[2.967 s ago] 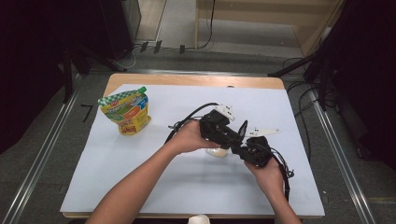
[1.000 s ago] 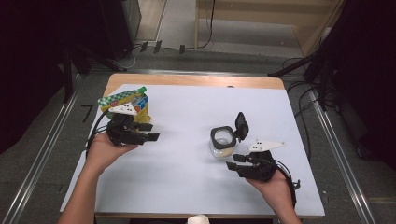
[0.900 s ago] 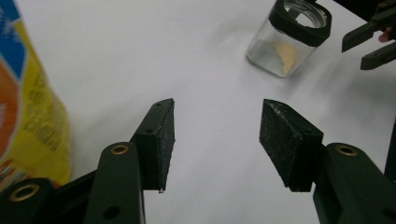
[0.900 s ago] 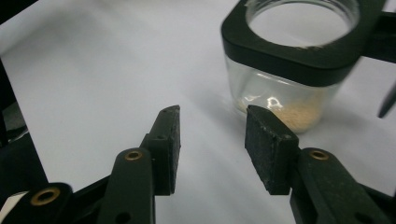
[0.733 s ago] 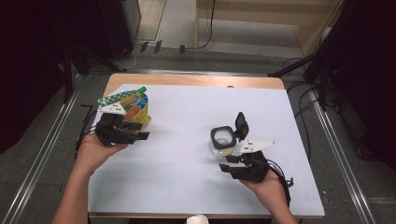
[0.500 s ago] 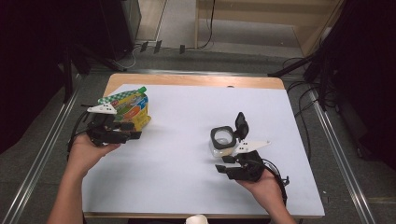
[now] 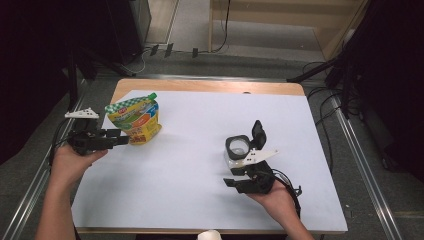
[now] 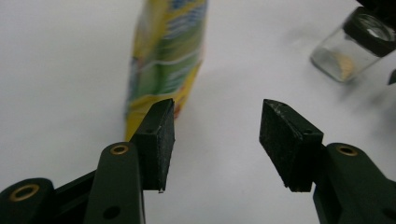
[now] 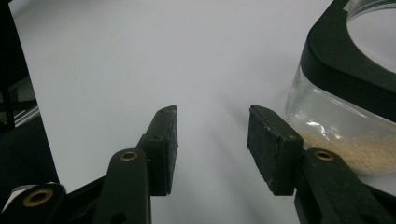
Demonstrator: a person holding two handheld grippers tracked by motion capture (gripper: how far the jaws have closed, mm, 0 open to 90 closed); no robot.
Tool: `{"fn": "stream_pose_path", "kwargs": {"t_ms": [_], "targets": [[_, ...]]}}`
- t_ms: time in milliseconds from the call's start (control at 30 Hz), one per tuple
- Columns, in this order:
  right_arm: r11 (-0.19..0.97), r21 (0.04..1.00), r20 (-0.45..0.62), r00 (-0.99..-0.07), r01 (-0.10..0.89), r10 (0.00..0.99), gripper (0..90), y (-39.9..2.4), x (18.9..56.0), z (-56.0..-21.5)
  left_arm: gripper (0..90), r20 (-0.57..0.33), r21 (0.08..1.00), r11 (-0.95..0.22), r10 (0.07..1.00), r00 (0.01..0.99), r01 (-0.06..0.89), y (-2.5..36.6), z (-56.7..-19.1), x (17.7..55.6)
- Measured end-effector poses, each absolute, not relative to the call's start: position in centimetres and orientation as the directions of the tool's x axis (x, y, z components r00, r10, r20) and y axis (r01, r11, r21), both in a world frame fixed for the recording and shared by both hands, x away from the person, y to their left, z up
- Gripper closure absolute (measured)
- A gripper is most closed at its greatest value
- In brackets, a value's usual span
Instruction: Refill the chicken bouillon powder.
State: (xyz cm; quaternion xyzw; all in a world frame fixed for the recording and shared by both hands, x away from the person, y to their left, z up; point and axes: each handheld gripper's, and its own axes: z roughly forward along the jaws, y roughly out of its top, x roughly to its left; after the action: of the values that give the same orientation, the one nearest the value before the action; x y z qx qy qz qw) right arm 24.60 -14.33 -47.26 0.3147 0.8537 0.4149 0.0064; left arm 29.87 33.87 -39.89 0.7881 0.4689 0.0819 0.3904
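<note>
At a white-covered table (image 7: 200, 200), I hold a pair of tongs in each hand, and both stand part-open with nothing between the pads. My left gripper (image 7: 116, 138) points level at the foot of the yellow-and-green pouch (image 7: 134, 122), which stands upright near the table's far left corner; in the left gripper view the pouch (image 8: 166, 60) rises just beyond one pad (image 8: 158, 140), off to the side of the gap and not inside it. My right gripper (image 7: 231, 177) sits just on my side of the glass jar (image 7: 237, 151), whose black flip lid (image 7: 258, 134) is tipped up and open, a little pale powder lying in its bottom. In the right gripper view the jar (image 9: 345, 140) stands beside the outer face of one pad (image 9: 271, 149), close by, though I cannot tell whether they touch.

By my reading, the step in hand is taking hold of the pouch. To do it well I would shift the left tongs sideways until the pouch's narrow edge sits squarely between the pads, then close on the firmer lower body, gently, since a soft pouch buckles and may tip. The green cap (image 7: 151, 96) is on, so any pouring calls for a steady grip first. The right tongs would best steady the jar by its glass walls, below the lid's rim.
</note>
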Motion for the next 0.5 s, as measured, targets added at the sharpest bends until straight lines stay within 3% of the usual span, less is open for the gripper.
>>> {"fn": "stream_pose_path", "kwargs": {"t_ms": [200,500], "targets": [[0.464,0.712,0.245,-0.806,0.526,0.538,54.2,-14.2,24.7,-47.3,42.5,-0.228,0.697,-0.226,0.83,0.509,0.68,34.8,-39.9,30.6],[0.466,0.707,0.241,-0.8,0.532,0.549,54.0,-13.9,24.5,-47.5,42.7,-0.222,0.719,-0.243,0.808,0.546,0.651,33.2,-39.7,33.2]]}}
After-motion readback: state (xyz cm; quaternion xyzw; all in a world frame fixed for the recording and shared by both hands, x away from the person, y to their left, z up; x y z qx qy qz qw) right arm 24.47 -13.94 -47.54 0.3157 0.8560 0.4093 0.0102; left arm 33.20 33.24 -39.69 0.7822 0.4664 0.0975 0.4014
